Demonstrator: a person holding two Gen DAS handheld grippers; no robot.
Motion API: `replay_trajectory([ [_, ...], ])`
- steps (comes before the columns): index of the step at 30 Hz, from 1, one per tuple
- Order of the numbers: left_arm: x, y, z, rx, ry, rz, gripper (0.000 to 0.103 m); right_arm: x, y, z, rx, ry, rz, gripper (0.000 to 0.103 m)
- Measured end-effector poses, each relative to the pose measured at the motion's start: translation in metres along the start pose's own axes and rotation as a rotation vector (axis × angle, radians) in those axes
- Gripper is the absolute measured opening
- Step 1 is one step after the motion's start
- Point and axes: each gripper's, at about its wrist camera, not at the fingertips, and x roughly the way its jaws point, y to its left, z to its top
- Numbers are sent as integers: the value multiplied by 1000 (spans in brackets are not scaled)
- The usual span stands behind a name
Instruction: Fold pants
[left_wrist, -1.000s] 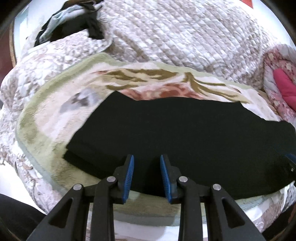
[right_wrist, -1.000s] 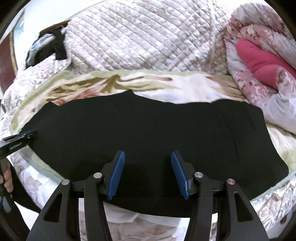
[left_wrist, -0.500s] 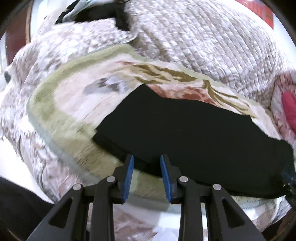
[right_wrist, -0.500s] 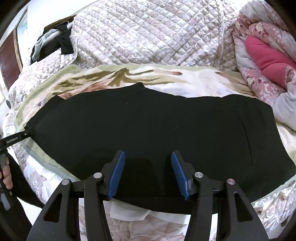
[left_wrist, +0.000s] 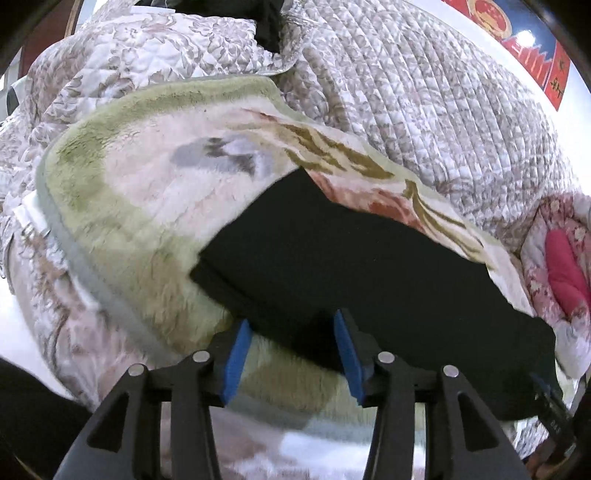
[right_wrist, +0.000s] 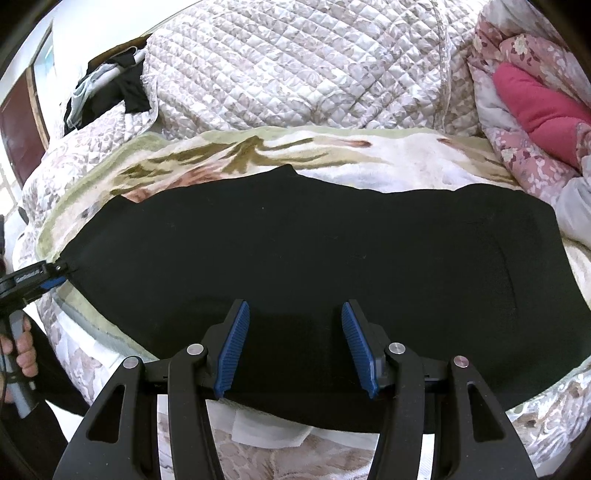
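- Your left gripper (left_wrist: 291, 354) is standing with its blue pads apart; its jaws have just been opening, and the near corner of the pants (left_wrist: 354, 280) is lying between them without being pinched.
- Your right gripper (right_wrist: 297, 347) is hanging over the near edge of the pants with its pads apart too, clamped on nothing.
- The pants are lying as one long dark band across the fleece blanket (left_wrist: 122, 206), already doubled along their length judging by the layered edge at the end by your left gripper, so I judge the first fold to be done.
- What is remaining, as I read it, is bringing one end of the pants over to the other to shorten the band; neither gripper is holding cloth for that yet.
- Beyond the pants, a quilted cover (right_wrist: 295, 74) is piled up, with a pink cushion (right_wrist: 535, 107) off the far right end of the pants.
- A red wall hanging (left_wrist: 532, 55) is showing behind the pants in the left view; its characters are too small to read, and small print on the left gripper's body in the right view is too blurred to read.
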Motion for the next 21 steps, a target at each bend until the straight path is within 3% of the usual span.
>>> replay_trajectory([
  [5, 11, -2, 10, -3, -19, 18, 45, 0, 2, 1, 3, -3, 12, 53],
  [8, 16, -3, 15, 14, -17, 56, 23, -1, 2, 1, 1, -5, 15, 53],
  [11, 17, -4, 20, 16, 3, 43, 8, -2, 1, 1, 8, -12, 15, 53],
  [16, 6, -30, 30, 107, -9, 21, 7, -7, -4, 2, 31, -25, 19, 53],
  [21, -6, -88, 42, 250, -30, -97, 7, -11, -13, 3, 77, -39, 14, 53],
])
